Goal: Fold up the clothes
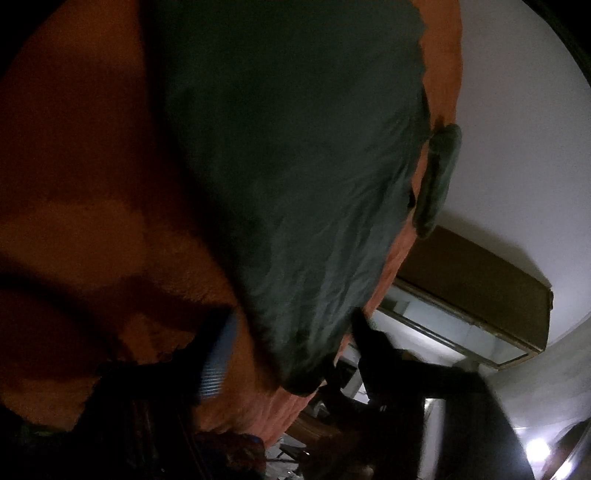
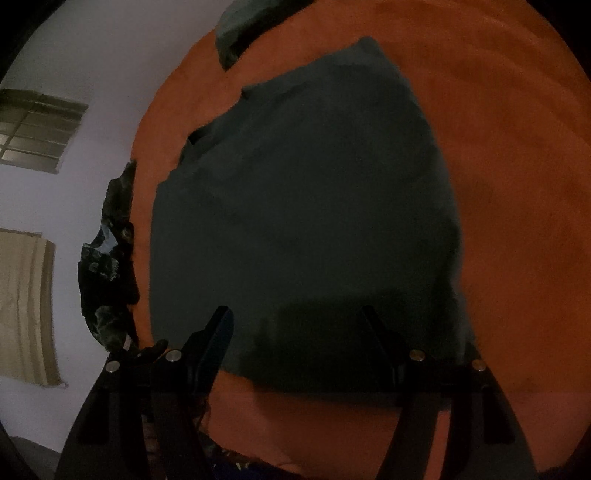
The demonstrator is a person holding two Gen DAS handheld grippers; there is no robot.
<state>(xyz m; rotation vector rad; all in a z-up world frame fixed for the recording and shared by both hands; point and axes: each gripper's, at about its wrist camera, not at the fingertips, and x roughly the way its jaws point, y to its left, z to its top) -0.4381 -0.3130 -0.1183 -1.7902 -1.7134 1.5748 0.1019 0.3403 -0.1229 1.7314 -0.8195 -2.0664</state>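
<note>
The room is dim. A pale wall (image 2: 92, 74) carries a barred window (image 2: 37, 129) and a beige curtain (image 2: 26, 306), both left of the right gripper. An orange bedcover (image 2: 517, 184) spreads ahead.

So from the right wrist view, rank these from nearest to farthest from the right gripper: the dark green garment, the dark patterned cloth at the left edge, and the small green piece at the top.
1. Dark green garment, directly under the open right gripper.
2. Dark patterned cloth, off to the left at the orange cover's edge.
3. Small green piece, far top.
</note>
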